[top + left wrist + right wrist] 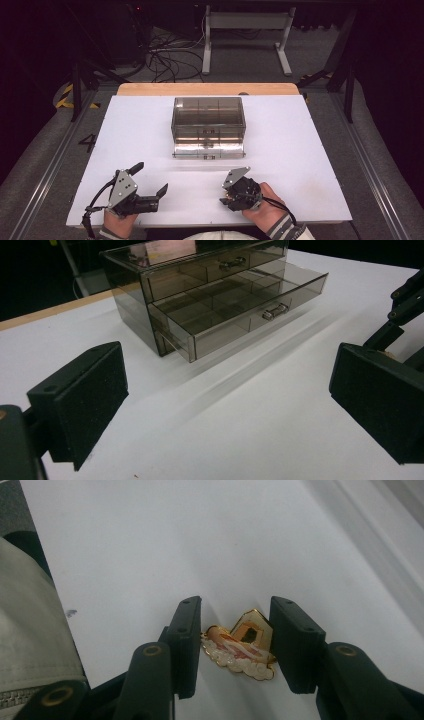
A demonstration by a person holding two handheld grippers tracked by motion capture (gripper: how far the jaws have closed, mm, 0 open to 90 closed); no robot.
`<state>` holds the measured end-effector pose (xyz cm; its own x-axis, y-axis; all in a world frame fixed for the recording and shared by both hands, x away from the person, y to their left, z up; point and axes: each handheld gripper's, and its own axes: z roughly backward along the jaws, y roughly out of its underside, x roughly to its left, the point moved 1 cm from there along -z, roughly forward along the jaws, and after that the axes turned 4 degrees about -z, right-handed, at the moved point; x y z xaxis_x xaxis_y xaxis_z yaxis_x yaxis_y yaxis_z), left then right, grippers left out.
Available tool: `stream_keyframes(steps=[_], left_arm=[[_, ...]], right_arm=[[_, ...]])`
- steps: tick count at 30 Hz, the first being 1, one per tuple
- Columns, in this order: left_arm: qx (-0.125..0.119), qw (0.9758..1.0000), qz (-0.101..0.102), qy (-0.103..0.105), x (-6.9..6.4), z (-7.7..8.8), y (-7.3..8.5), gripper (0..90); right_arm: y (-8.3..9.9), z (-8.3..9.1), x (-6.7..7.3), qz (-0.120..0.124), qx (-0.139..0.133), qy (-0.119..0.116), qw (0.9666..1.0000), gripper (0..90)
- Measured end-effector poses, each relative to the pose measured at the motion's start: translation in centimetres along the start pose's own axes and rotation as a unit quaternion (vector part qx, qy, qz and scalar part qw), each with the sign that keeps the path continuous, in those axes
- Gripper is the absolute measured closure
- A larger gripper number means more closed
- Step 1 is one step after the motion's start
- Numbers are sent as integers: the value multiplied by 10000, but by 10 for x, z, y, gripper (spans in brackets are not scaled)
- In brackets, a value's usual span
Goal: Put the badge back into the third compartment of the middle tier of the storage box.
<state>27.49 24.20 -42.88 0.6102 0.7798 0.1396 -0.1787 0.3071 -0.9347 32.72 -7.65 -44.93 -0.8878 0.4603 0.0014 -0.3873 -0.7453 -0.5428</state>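
Note:
A small gold and white pin point(240, 647) with a house shape lies flat on the white table top point(300, 150). My right gripper point(236, 605) points down at it near the front edge, also seen from above as the right gripper point(223, 194). Its two black pads stand close on either side of the pin, and I see no firm squeeze on it. My left gripper point(150, 178) rests at the front left, wide open and holding nothing, and its view looks past the left gripper point(235, 400) toward a smoky clear drawer box point(190, 265).
The drawer box point(208, 120) stands mid-table with one lower drawer point(209, 149) pulled out toward me; its compartments look bare. A wooden strip point(207, 89) edges the far side. Beyond it are a white table frame point(247, 30) and cables on the floor.

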Motion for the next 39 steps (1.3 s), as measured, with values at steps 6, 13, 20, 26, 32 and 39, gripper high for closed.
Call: stream_keyframes(steps=[6,13,20,26,32,39], left_arm=[[-2,10000,4,-3,0,0,0,29],[-12,10000,-8,-12,0,1,0,29],[-17,10000,32,-9,0,1,0,29],[-12,10000,15,-9,0,1,0,29],[-5,10000,8,-11,0,1,0,29],[1,10000,6,-12,0,0,0,29]], right_arm=[[0,0,0,30,-17,5,10000,584],[0,1,1,100,-28,20,9999,584],[0,1,2,145,-49,48,9999,584],[-2,6,2,168,-208,76,9996,585],[-3,15,0,192,-453,78,9988,585],[-3,20,-1,176,-590,116,9980,585]])
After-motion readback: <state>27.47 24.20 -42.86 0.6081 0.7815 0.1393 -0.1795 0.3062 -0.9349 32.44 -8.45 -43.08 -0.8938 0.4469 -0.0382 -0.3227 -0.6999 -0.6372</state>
